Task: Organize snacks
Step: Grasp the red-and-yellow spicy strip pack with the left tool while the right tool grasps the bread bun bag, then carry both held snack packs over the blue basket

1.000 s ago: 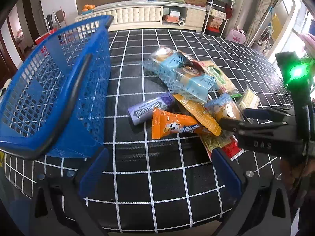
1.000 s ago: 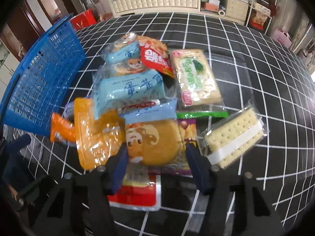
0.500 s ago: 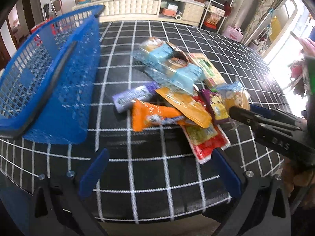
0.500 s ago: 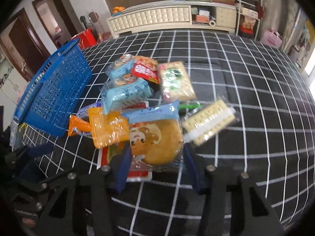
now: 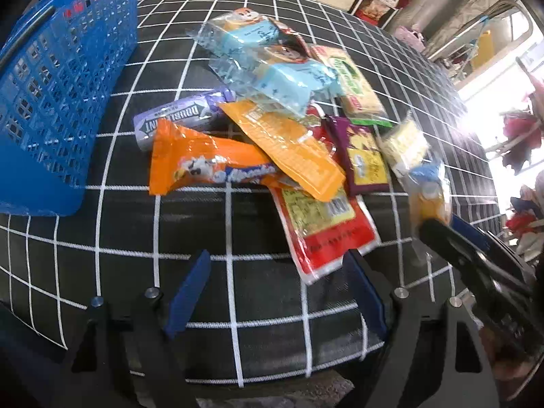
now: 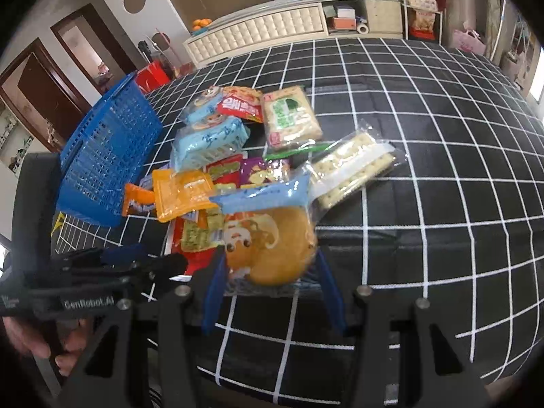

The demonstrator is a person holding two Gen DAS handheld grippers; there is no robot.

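On the checked cloth (image 5: 238, 221), spread left tongs (image 5: 275, 292) near "DOUBLEMINT" (image 5: 176, 120); right tongs (image 6: 268, 292) pinch a cake (image 6: 272, 248).

Bright daylight floods in from a window (image 5: 493, 115) at the right, blown out to white glare. Both fisheye views bend the tablecloth (image 6: 425, 204) grid and darken at the corners. The round cake packet (image 6: 268, 244) shows motion blur.

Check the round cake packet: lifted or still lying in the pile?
Lifted. The right tongs grip the cake packet above the cloth, clear of the pile.
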